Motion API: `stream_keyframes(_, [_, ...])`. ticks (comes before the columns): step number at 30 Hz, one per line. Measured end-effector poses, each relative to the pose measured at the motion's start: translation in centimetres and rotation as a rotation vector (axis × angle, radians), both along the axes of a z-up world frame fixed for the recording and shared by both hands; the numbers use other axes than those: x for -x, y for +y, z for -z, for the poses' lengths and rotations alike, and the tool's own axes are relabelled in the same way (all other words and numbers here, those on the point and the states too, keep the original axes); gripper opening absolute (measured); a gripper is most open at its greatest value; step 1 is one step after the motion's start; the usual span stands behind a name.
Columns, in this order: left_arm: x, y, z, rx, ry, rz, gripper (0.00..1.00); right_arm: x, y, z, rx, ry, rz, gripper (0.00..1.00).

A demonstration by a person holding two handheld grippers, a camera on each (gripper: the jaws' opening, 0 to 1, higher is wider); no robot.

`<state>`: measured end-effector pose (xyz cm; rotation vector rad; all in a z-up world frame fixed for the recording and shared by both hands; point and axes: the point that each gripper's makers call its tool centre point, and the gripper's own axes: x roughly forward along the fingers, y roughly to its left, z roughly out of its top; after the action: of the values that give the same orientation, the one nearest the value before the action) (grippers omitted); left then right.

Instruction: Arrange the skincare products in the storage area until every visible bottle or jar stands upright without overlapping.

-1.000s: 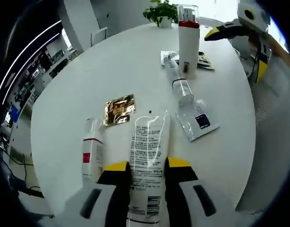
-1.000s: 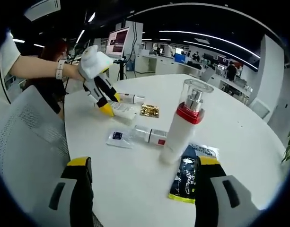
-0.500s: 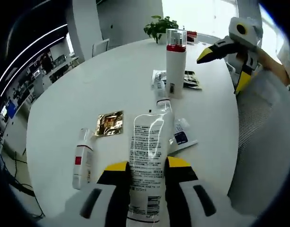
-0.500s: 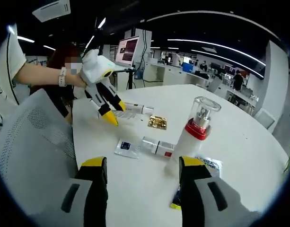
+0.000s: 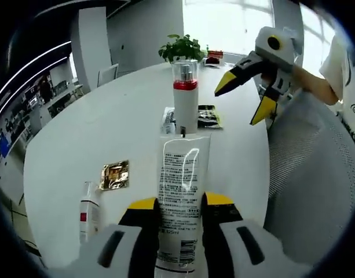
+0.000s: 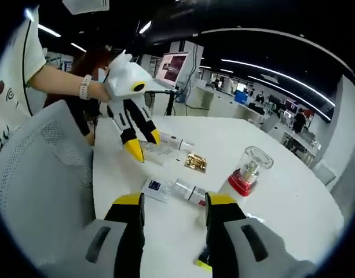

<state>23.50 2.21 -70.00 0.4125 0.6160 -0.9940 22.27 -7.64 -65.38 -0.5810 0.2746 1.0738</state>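
Two tongs are at work. Nearest, the left tongs (image 5: pixel 178 211) clamp a white squeeze tube (image 5: pixel 180 202), which a second ago lay low over the white surface (image 5: pixel 79 139) and is now lifted clear, pointing toward the pump bottle (image 5: pixel 185 95); standing it up looks to be the step in hand. Its printed face shows dark text, glossy and flat-sided. Beside it, a small red-banded bottle (image 5: pixel 87 214) lies flat near a gold sachet (image 5: pixel 114 174). Farther off, the pump bottle stands upright by dark sachets (image 5: pixel 209 116). The right tongs (image 6: pixel 170 205) have narrowed, gripping nothing, above a clear vial (image 6: pixel 187 191) lying down.
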Motion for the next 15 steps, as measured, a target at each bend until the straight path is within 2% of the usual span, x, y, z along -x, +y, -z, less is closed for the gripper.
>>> stream_keyframes(1, [0.1,-0.2,-0.1,0.005,-0.002,0.008,0.22,0.1,0.2,-0.3,0.009,-0.033,-0.023,0.41])
stream_keyframes(4, [0.7,-1.1,-0.8,0.040,-0.011,0.063,0.22,0.4,0.5,-0.4,0.029,-0.054,-0.050,0.40])
stream_keyframes(8, [1.5,-1.9,-1.4,0.093,0.037,0.095,0.23,0.0,0.4,-0.5,0.058,-0.091,-0.057,0.40])
stream_keyframes(12, [2.0,-2.4,-1.4,0.091,0.037,0.129,0.23,0.2,0.6,-1.1,0.053,-0.120,-0.093,0.39])
stream_keyframes(15, [2.6,-3.1,-1.8,0.133,0.059,0.154,0.23,0.4,0.9,-1.4,0.078,-0.159,-0.150,0.39])
